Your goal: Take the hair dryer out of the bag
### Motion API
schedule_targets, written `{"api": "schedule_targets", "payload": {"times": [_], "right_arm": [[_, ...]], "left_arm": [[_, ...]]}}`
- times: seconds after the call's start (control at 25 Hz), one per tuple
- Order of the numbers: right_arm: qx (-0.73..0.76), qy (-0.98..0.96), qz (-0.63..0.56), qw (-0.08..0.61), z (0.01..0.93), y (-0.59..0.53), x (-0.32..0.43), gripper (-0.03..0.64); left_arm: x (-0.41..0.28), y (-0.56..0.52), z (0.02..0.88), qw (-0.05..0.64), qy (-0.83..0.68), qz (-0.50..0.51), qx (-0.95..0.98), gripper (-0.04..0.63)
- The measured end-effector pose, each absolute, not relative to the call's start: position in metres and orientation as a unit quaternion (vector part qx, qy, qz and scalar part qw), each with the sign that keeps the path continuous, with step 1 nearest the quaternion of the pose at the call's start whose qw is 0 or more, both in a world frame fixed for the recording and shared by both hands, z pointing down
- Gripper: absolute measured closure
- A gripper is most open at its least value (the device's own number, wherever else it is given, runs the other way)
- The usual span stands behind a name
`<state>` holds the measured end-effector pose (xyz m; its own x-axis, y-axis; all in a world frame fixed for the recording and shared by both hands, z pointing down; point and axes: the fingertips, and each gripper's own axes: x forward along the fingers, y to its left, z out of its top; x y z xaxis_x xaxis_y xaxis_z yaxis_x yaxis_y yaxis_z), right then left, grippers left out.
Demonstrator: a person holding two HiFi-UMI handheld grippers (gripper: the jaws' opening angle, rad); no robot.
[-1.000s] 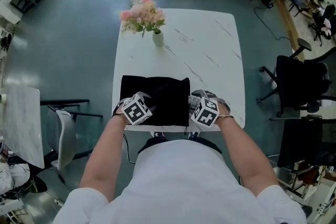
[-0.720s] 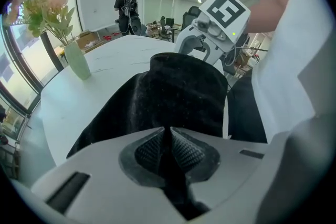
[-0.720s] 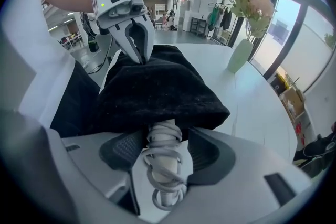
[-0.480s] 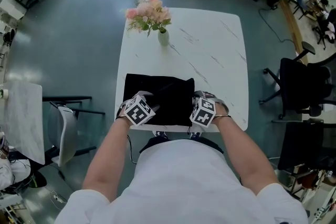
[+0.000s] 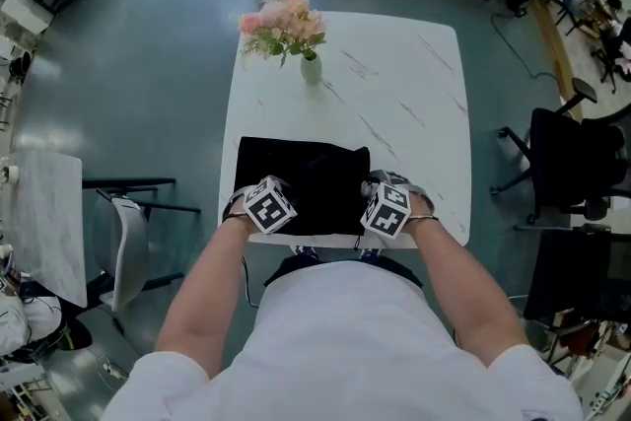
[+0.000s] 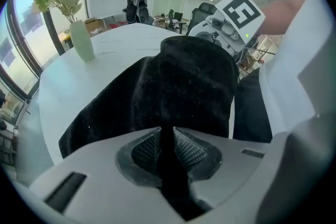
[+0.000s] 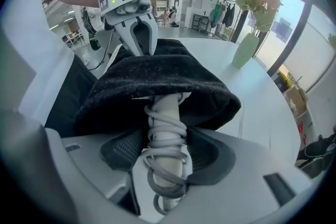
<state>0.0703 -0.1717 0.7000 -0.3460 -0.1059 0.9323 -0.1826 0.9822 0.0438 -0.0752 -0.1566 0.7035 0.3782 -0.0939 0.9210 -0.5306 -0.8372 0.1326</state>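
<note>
Near table [image 5: 394,113] front edge, black bag [image 5: 306,175].

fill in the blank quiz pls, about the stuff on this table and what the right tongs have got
1. The right tongs are shut on the handle of the hair dryer, which has a grey ___ wound round it.
2. The rest of the hair dryer sits inside a ___ bag.
3. On the white table, beyond the bag, a pale green vase holds ___.
Missing words: cord; black; flowers.
</note>
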Motion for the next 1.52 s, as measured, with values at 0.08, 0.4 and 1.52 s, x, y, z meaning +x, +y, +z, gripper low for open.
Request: {"api": "schedule_targets", "payload": {"times": [0.08,0.4,1.52], "right_arm": [[0.094,-0.820,0.033,0.563,0.700,-0.173,0.070,0.351],[0.101,-0.823,0.036,0.558,0.699,-0.175,0.070,0.373],[0.168,-0.806,0.065,0.564,0.698,-0.174,0.164,0.374]], "left_arm": [[-0.076,-0.154,0.710,0.197,-0.195,0.537,0.797,0.550],[-0.077,-0.151,0.721,0.213,-0.214,0.532,0.791,0.569],[-0.079,-0.153,0.722,0.242,-0.231,0.537,0.774,0.569]]}}
